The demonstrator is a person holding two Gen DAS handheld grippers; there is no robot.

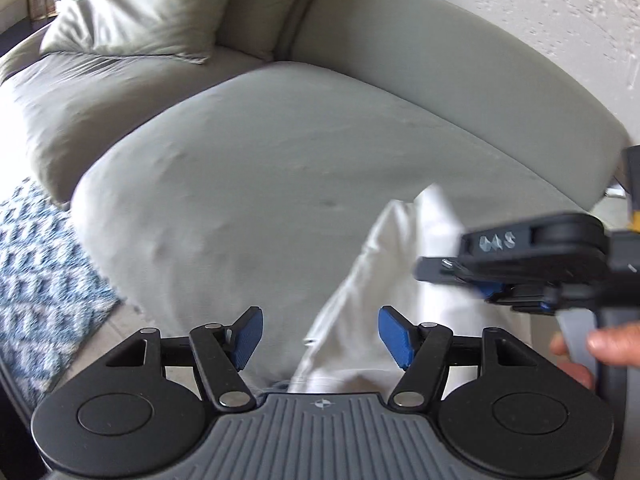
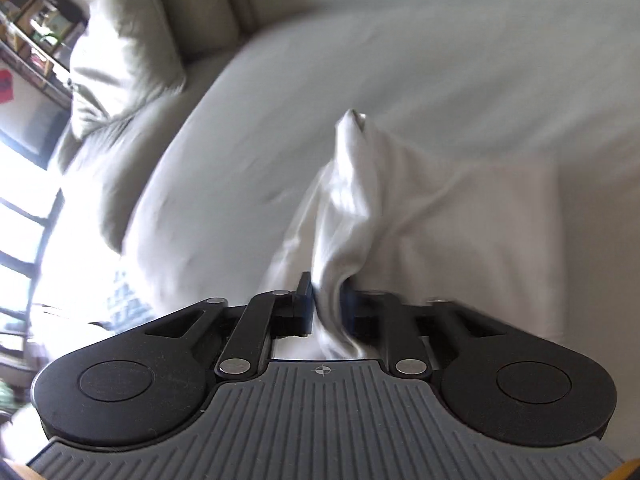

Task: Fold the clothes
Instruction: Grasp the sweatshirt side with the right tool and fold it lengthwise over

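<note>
A white garment point(image 1: 376, 280) lies on the grey sofa seat point(image 1: 260, 160), near its front edge. My left gripper point(image 1: 320, 336) hovers over the garment's left edge, open, with nothing pinched between its blue pads point(image 1: 248, 336). To the right, my right gripper point(image 1: 508, 292) shows side-on over the cloth, with a person's hand point(image 1: 600, 344) on its handle. In the right wrist view the right gripper point(image 2: 328, 300) has its jaws close together on a bunched fold of the garment point(image 2: 360, 200). The fold rises in a peak away from the fingers. Both views are blurred.
A loose grey pillow point(image 1: 140, 8) leans in the sofa's back corner and also shows as the pillow point(image 2: 120, 60) in the right wrist view. A blue-and-white patterned rug point(image 1: 36, 260) lies on the floor left of the sofa. Shelving point(image 2: 36, 20) stands by a bright window.
</note>
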